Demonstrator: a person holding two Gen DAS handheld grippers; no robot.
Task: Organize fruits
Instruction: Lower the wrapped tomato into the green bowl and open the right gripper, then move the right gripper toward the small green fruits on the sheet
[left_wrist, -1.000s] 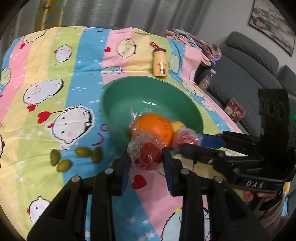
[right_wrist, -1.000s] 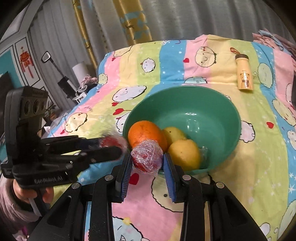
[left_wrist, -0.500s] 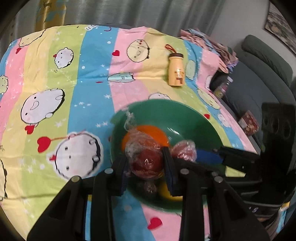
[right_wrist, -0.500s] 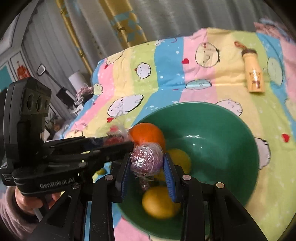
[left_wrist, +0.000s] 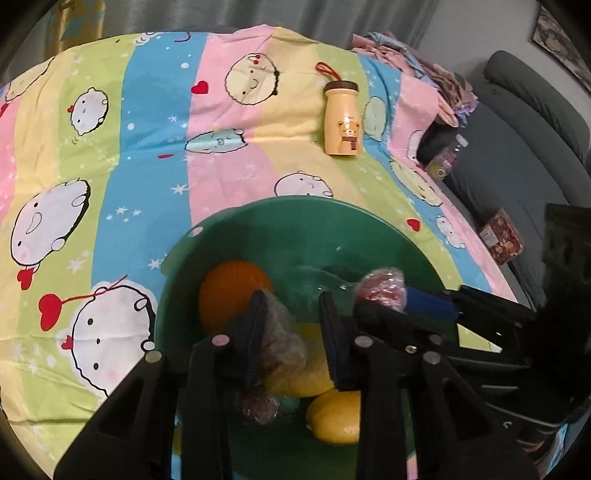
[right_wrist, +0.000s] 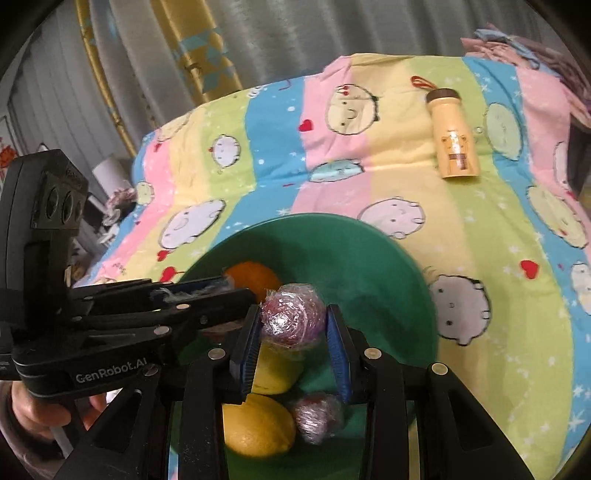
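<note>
Both my grippers had come over the green bowl (left_wrist: 295, 229). My left gripper (left_wrist: 293, 332) stood slightly open and seemed empty, its wrapped fruit (left_wrist: 255, 406) now lying in the bowl at lower centre. My right gripper (right_wrist: 291, 325) gripped the second wrapped fruit (right_wrist: 291, 314) at the frame centre, so I judged one release remained.

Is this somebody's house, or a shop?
Most likely a room in somebody's home. The green bowl of fruit sits on a cartoon-print quilt, a grey sofa stands beside it, and curtains hang behind.

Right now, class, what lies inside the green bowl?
Inside the bowl: an orange, two lemons and a wrapped fruit. The right gripper covers the near part, so anything there is hidden.
</note>
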